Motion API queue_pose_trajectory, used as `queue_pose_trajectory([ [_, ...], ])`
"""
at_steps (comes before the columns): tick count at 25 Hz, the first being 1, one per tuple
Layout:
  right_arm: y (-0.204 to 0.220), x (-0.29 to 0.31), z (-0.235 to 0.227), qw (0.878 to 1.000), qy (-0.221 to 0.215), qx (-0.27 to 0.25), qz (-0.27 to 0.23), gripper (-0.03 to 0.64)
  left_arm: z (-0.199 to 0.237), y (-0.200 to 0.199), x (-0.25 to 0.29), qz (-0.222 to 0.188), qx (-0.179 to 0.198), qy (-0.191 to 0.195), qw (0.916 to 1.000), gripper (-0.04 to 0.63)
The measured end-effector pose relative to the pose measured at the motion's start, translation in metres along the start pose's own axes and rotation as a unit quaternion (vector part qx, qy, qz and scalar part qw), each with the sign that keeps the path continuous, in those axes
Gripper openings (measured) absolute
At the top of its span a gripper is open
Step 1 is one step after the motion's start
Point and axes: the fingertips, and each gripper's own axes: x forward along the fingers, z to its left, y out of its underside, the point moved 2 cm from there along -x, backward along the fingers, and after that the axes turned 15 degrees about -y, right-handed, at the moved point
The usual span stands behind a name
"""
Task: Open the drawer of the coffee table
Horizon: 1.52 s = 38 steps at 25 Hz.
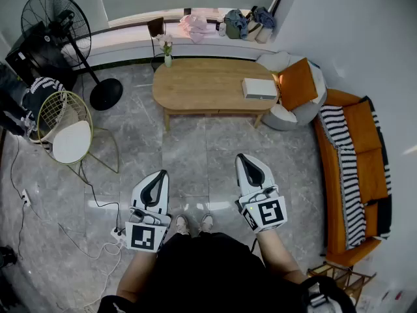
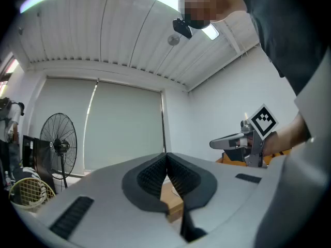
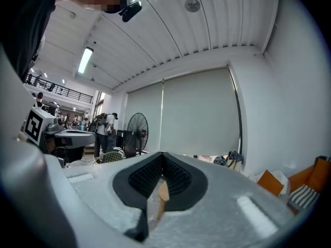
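1. At the far left a standing fan (image 1: 55, 21) and a wire chair (image 1: 64, 129) with a white seat pad are seen. Both are well clear of any path to the table.
2. The left gripper (image 1: 159, 176) is held level, low in the head view, above the grey floor. Its jaws are pressed together at the tips and nothing is carried between them.
3. The coffee table (image 1: 202, 83), an oval wooden one, is found ahead at the upper middle, well apart from both grippers. A vase (image 1: 167, 52) is set at its left rear corner and a white box (image 1: 259, 88) on its right end. The drawer cannot be made out from above; it is judged to sit in the near front edge, below the top.
4. The right gripper (image 1: 245, 160) is held level beside the left one, slightly further forward. Its jaws are likewise closed tip to tip and empty.
5. At the right wall an orange sofa (image 1: 355, 168) with a striped throw is seen.
6. The approach is judged to be the step in hand; no contact has been made. For the next move, the table must be neared, one gripper lowered to the front edge, its jaws parted, and the drawer's pull found and gripped.
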Motion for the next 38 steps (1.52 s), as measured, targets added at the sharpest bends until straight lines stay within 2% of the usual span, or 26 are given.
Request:
queue_pose_trajectory([
  [7,0.006,-0.007,-0.006,1.000,-0.001,0.003,0.000,0.005,-0.010,0.005,-0.001,0.006,0.006,0.001,1.0000,0.008],
  [12,0.010,-0.022,-0.014,0.999,-0.011,0.025,-0.024,0.005,-0.019,0.007,0.001,0.009,0.009,-0.003,0.9999,0.008],
  [24,0.037,-0.043,-0.033,0.999,-0.019,0.046,-0.015,0.005,-0.028,0.018,0.000,0.020,0.028,-0.028,0.9990,0.008],
  [32,0.046,-0.019,-0.067,0.999,0.008,0.050,0.010,0.005,-0.015,0.035,0.052,0.029,0.009,-0.005,0.9995,0.008],
  [38,0.047,0.049,-0.111,0.998,0.018,0.054,0.037,0.005,0.025,0.037,0.133,0.007,-0.005,0.008,0.9999,0.008],
])
